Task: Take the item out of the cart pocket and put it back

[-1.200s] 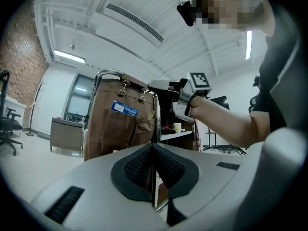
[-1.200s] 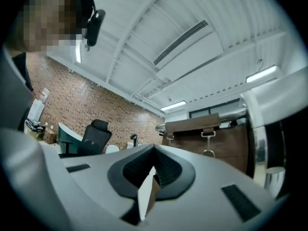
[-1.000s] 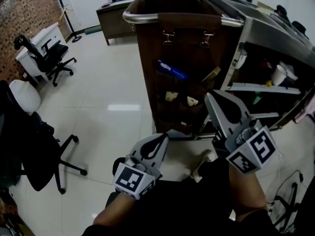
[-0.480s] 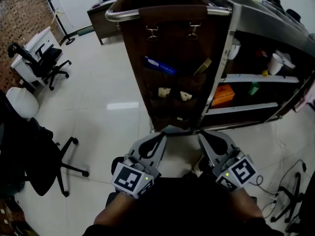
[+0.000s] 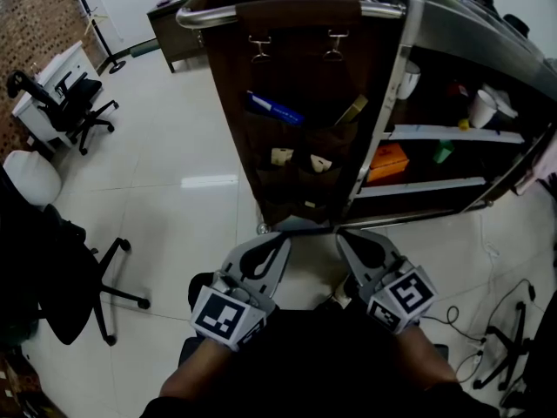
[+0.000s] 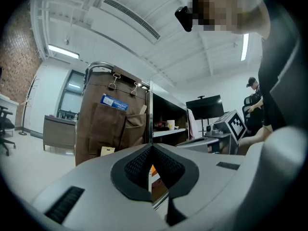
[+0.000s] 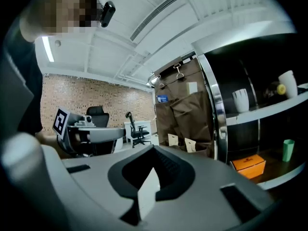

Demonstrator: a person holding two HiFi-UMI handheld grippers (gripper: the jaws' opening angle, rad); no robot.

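Head view: the left gripper (image 5: 280, 240) and the right gripper (image 5: 344, 236) sit low and side by side, both pointing at the foot of the cart (image 5: 396, 11) and well apart from its pockets. A brown pocket organiser (image 5: 296, 68) hangs from the cart's rail on 2 clips. A blue packet (image 5: 272, 108) sticks out of an upper pocket, a tan strip (image 5: 352, 110) out of the pocket beside it, and 2 pale tags (image 5: 280, 156) out of lower pockets. Every item sits in its pocket; which one the task means I cannot tell. An orange box (image 5: 387, 161) lies on a cart shelf.

Left gripper view: the jaws are clenched tip to tip with nothing between them. The organiser stands ahead.

Right gripper view: these jaws are also pressed together and empty. A white cup (image 7: 240, 100) and a green cup (image 7: 288, 149) stand on the shelves.
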